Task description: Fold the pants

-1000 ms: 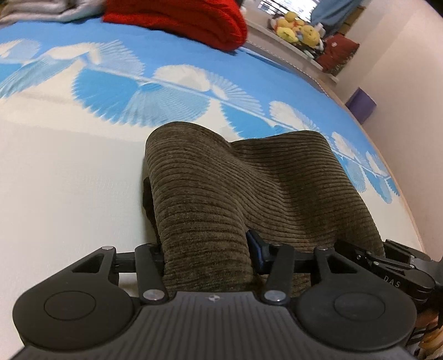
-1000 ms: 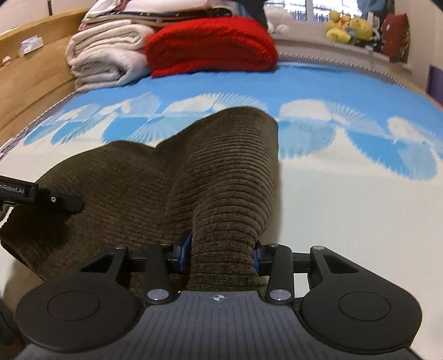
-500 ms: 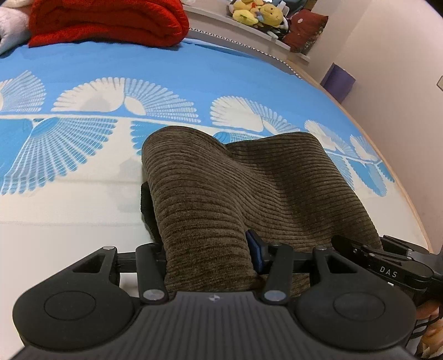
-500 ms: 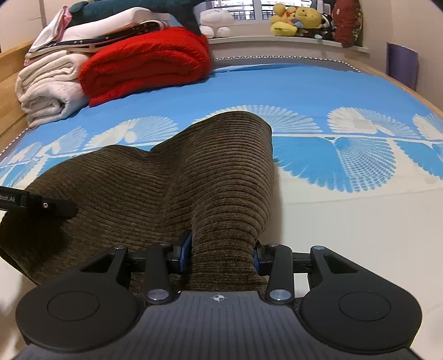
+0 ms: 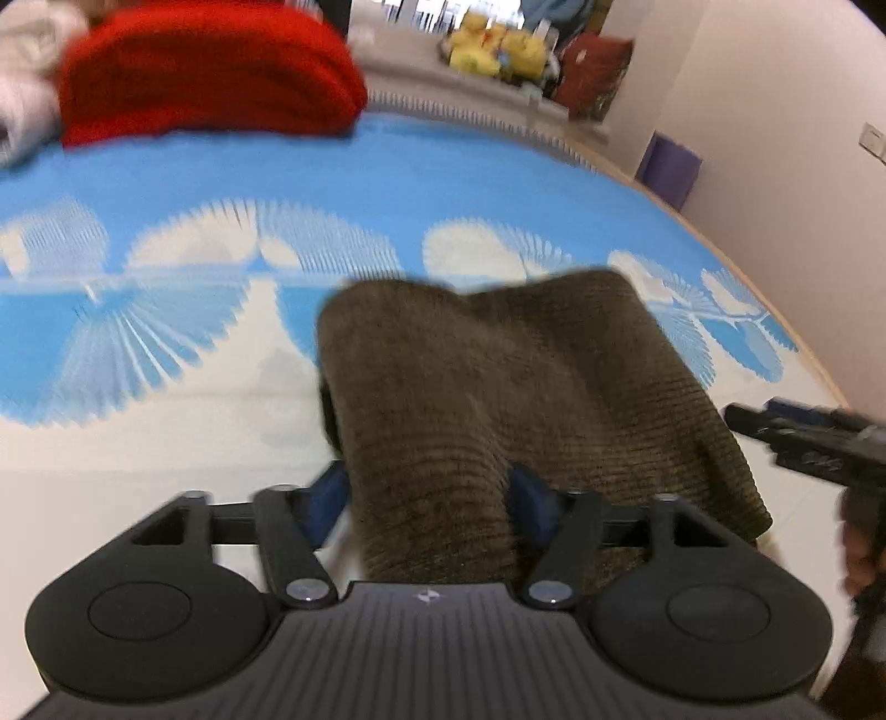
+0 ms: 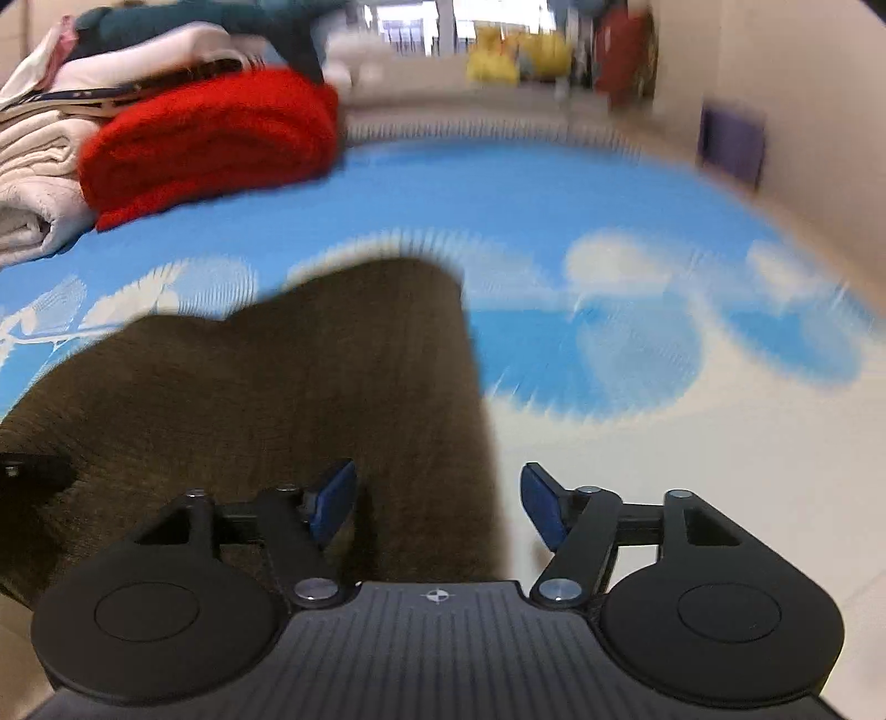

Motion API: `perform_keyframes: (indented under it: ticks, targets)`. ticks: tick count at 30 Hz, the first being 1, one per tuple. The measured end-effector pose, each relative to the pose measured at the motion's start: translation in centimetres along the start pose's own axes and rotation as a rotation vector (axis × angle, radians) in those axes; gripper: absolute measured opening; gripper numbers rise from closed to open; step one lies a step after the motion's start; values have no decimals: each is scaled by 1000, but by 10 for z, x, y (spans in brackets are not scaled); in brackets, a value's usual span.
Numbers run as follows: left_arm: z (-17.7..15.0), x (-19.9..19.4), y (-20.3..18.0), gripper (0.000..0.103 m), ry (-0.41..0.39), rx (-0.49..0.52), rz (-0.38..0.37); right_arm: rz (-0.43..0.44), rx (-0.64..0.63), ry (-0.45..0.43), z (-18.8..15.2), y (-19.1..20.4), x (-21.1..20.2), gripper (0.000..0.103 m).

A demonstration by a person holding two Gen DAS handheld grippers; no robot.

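The brown corduroy pants [image 5: 498, 387] lie folded on the blue and white bed sheet [image 5: 166, 332]. My left gripper [image 5: 429, 493] has its jaws spread wide, with the near left corner of the pants lying loose between them. My right gripper [image 6: 437, 498] is also open, its blue pads [image 6: 542, 498] apart, and the near right corner of the pants [image 6: 332, 387] lies between them. The right gripper shows at the right edge of the left wrist view [image 5: 803, 437]. Both views are blurred.
A folded red blanket [image 5: 210, 77] and pale folded blankets [image 6: 33, 183] are stacked at the head of the bed. Plush toys [image 5: 498, 50] sit on a ledge behind. A purple box [image 5: 670, 171] stands by the wall on the right.
Both grippers have opened and let go of the pants' near edge. Both cameras have swung, so the red blanket and the window ledge sit more in view.
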State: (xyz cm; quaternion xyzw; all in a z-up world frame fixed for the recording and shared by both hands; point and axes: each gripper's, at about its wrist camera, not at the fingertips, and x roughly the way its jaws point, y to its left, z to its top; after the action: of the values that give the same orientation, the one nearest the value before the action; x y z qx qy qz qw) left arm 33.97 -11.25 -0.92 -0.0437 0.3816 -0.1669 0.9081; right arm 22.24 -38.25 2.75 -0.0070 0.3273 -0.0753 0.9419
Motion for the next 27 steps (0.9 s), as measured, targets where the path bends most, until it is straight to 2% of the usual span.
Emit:
perform_keyframes:
  ticks: [2,5,7,9,12,14,15,17,20,22,24,27]
  targets:
    - [-3,-3,-7,79,-11,77,55,64,-28,-30,-1,6,-19,72]
    - [-17,11,-13,79,6,155,106,165,-117,88,-17,27,-10,70]
    - [-26,13,-10,80,-13,130,97,143,-202,180,-41,44,13,73]
    - [-33,12,-3,83,-38,106,97,130,-219,115,-53,49,15,74]
    - [-39,5,-3,83,-53,103,96,159,-133,154,-44,35,12,73]
    - [-38,-3,-4,85,-49,92,106,135,-124,162,-36,30,4,73]
    - [-38,-3,-6,86,-50,97,121,129,-125,156,-35,30,1,74]
    - [-39,0,-10,98,-48,95,175,119,-142,175,-43,33,8,76]
    - [-38,-3,-9,101,-31,29,208,73,-201,113,-50,46,9,79]
    - [-37,-19,-9,101,-19,-5,198,56,-162,129,-46,45,1,80]
    - [-40,-42,-14,103,-10,31,204,50,-113,130,-41,44,-14,84]
    - [-59,-79,-25,103,10,92,208,11,-103,67,-44,48,-50,89]
